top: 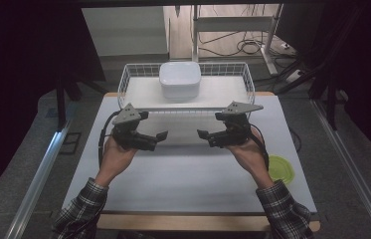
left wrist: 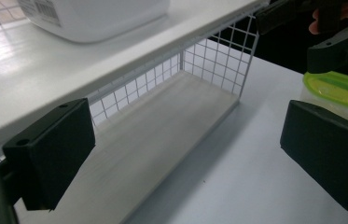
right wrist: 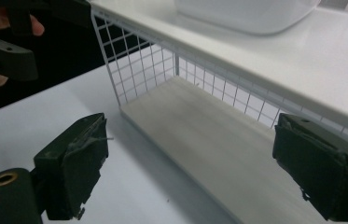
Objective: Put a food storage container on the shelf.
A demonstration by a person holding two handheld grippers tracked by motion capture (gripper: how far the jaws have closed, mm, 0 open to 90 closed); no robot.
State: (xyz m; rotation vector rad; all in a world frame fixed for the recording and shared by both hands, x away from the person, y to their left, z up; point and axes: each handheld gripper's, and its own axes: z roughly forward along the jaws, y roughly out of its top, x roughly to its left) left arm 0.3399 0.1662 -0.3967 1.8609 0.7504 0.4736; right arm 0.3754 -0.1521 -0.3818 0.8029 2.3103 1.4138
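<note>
Left gripper (top: 159, 137) and right gripper (top: 204, 134): both with jaws spread, nothing between them, tips facing each other above the white tabletop (top: 188, 174). Just beyond them, a white wire-sided shelf rack (top: 138, 74) carries a white square plastic container (top: 180, 79) on top. To lift it well, probably approach level from both sides. The container's contents are hidden; a lime-green round lid (top: 281, 168) lies behind the right forearm.

White table (top: 183, 184) with wire shelf rack (top: 123, 84), green lid (top: 281, 168) at right.

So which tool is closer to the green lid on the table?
The right tool. The green lid lies on the table by the person's right forearm, while the left tool hovers on the far side from it.
</note>
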